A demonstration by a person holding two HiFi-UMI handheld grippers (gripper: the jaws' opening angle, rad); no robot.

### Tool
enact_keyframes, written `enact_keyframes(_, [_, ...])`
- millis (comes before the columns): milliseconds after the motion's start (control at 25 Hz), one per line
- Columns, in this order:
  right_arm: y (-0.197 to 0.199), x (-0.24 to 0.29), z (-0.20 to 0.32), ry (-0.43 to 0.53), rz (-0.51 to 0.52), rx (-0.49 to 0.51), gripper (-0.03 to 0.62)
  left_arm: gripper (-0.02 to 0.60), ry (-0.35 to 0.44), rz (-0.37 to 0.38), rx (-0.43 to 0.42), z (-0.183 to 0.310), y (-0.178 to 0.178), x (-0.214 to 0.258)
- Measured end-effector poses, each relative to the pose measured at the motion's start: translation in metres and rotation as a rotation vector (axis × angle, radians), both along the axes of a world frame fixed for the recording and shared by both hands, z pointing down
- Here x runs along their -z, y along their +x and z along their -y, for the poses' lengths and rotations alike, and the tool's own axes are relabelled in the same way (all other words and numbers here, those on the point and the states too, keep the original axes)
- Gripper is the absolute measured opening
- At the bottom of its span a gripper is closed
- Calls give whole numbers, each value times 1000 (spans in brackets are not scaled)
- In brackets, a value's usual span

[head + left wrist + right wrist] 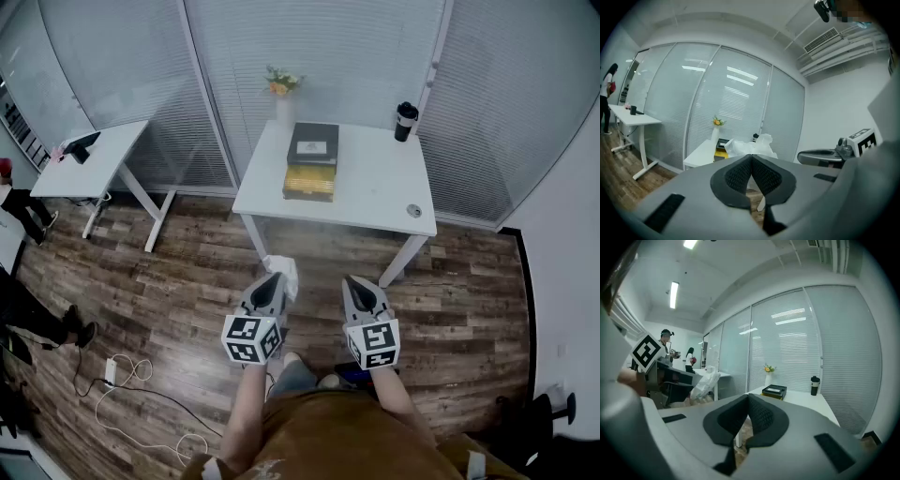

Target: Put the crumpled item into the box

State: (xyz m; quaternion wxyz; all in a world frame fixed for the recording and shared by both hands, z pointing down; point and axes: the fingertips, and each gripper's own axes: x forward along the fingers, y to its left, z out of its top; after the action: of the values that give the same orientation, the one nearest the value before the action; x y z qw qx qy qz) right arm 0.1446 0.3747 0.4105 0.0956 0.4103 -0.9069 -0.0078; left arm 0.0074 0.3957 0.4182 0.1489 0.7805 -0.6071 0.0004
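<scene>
Head view looks down at a brown wood floor [187, 272] in a room with glass walls [328, 47] that have white blinds. Two white tables stand on the floor. The near table [375, 187] is right ahead, and the other table [103, 155] is off to the left. A thin cable [141, 394] lies looped on the floor at the lower left.

On the near table there is one box [311, 157]. It is black at the far end and yellow at the near end, and its long side runs away from the person. Behind it stands one white vase [284, 111] with flowers. One dark cup [405, 122] stands at the far right corner.

There are two grippers, held side by side above the floor. They are well short of the table, and both point at it. The left gripper [270, 281] has its jaws pressed tight on the one crumpled item [284, 270]. The item is white and lumpy. It sticks out past the jaw tips toward the table, and in the left gripper view it puffs up and spreads sideways above them. It is up in the air, well apart from the box.

The right gripper [356, 284] has its jaws pressed together with nothing in them.
</scene>
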Motion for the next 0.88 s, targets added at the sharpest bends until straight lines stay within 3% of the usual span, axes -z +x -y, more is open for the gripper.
enact_keyframes(880, [18,3,-1,-13,33,-31,12,25,-11,-6,-26,1,12,-1])
